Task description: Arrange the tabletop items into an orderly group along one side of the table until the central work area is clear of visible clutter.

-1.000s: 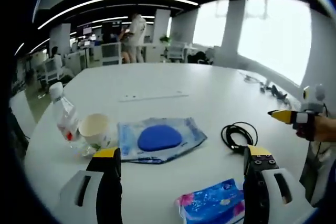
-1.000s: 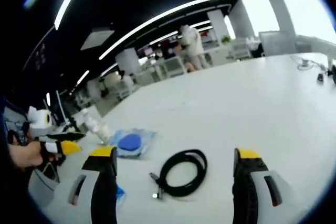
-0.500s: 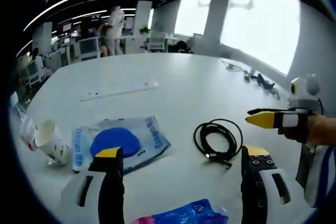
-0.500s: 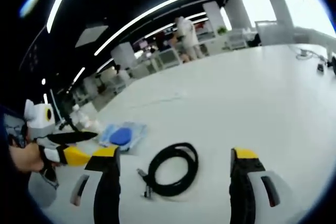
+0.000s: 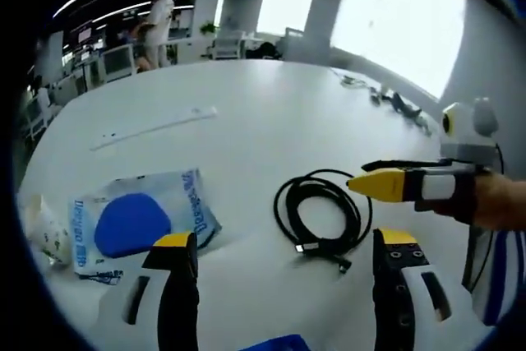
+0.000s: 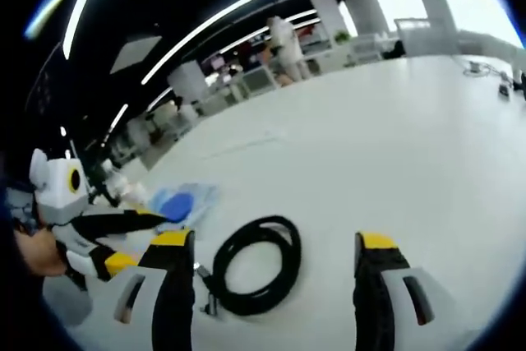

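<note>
left gripper view: jaws wide apart, empty, above cable (image 5: 318,210).

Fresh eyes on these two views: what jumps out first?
The coiled black cable lies on the white table, straight ahead of both open grippers; in the right gripper view it sits between the jaws. To its left in the left gripper view lies a clear packet with a blue pad. The right gripper reaches in from the right, its yellow tip over the cable's edge.
</note>
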A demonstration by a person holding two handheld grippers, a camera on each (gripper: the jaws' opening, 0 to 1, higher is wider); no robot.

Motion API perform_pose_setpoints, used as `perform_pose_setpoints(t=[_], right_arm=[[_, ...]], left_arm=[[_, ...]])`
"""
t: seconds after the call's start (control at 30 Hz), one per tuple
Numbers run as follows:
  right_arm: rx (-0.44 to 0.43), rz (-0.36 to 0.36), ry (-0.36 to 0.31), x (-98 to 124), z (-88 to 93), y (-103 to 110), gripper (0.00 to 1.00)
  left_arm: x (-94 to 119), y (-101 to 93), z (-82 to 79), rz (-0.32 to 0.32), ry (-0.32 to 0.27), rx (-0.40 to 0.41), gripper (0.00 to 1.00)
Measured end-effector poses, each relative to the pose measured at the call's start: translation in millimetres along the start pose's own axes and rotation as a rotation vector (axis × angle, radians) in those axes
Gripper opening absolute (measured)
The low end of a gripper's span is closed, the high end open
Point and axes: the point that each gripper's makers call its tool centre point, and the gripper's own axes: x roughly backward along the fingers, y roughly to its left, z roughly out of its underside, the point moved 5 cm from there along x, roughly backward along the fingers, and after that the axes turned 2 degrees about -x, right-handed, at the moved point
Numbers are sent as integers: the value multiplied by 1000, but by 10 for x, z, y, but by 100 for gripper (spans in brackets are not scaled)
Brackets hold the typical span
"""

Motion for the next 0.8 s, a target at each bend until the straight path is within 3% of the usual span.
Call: perform_pose_setpoints(t=[0.2, 0.37, 0.6, 0.67, 0.8], right_arm=[[25, -5, 25, -105, 53, -25, 74], [73, -4, 50, -158, 92, -33, 70], [138, 10, 81, -195, 155, -45, 52], [186, 19, 104, -205, 195, -43, 45], [177, 32, 100, -218, 225, -48, 41]], left_arm=[[-152, -13, 16, 12, 18, 21, 85], [-246, -4, 5, 1, -2, 45, 82], [-316, -6, 34, -24, -5, 36, 76], [-279, -17, 37, -51, -11, 7, 71], [-204, -62, 51, -80, -19, -54, 61]])
